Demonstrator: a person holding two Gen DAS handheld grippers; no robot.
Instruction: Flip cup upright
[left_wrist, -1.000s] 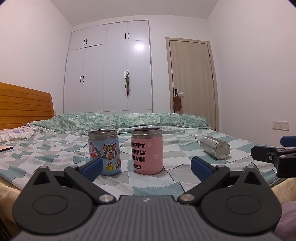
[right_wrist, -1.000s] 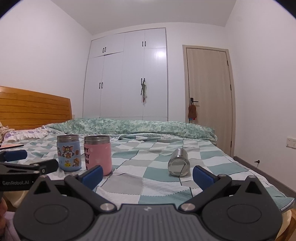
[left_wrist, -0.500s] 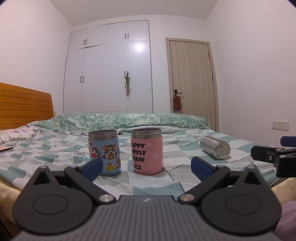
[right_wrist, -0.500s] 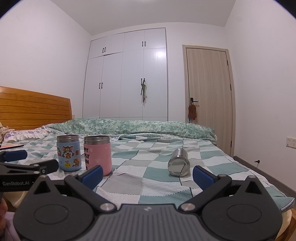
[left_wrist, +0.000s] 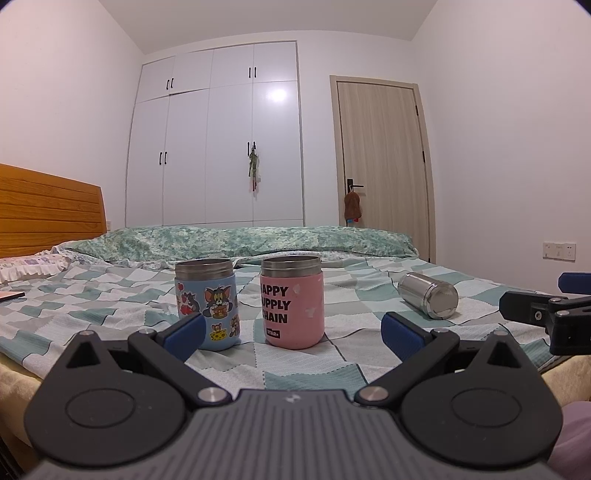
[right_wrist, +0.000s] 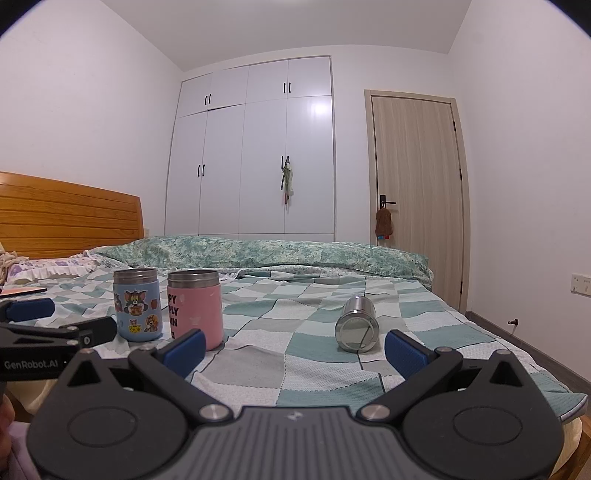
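Observation:
A bare steel cup (right_wrist: 357, 325) lies on its side on the checked bedspread, its flat end facing me; it also shows in the left wrist view (left_wrist: 428, 294) at the right. A pink cup (left_wrist: 291, 301) and a blue cartoon cup (left_wrist: 207, 303) stand upright side by side. My left gripper (left_wrist: 291, 334) is open and empty, just short of the two standing cups. My right gripper (right_wrist: 293, 349) is open and empty, short of the lying cup, which sits ahead and slightly right of centre.
The bed (right_wrist: 295, 354) has a wooden headboard (right_wrist: 70, 218) at the left and a rolled quilt (right_wrist: 266, 253) at the back. A white wardrobe (right_wrist: 255, 155) and a door (right_wrist: 417, 184) stand behind. The bed's right edge drops off near the wall.

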